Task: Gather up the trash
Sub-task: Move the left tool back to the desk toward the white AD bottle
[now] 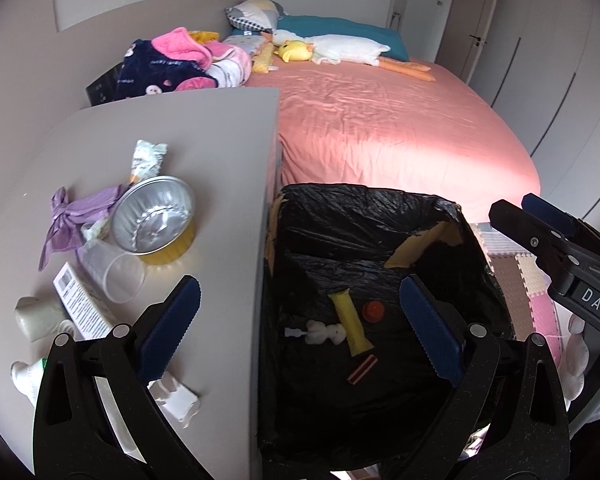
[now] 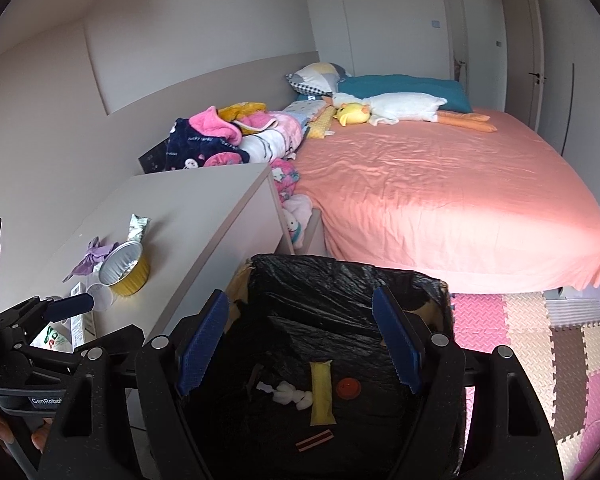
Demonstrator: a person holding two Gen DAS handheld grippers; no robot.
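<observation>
A bin with a black liner (image 1: 364,204) (image 2: 340,272) stands on the floor between the grey bedside table (image 1: 220,140) and the bed. In it lie a yellow packet (image 1: 350,322) (image 2: 322,392), a red cap (image 1: 373,311) (image 2: 348,388), white cotton (image 1: 326,332) and a striped strip (image 1: 362,368). My left gripper (image 1: 300,332) is open and empty, straddling the table edge and the bin. My right gripper (image 2: 300,346) hangs open and empty over the bin. On the table lie a foil cup (image 1: 156,220) (image 2: 124,272), a clear plastic cup (image 1: 116,276), a purple rag (image 1: 76,216) and a silver wrapper (image 1: 148,160).
Near the table's front lie a printed box (image 1: 80,304), a white roll (image 1: 36,316), a tube (image 1: 24,376) and crumpled white paper (image 1: 176,396). The pink bed (image 2: 440,184) carries blankets and plush toys. Foam mats (image 2: 540,344) cover the floor at right.
</observation>
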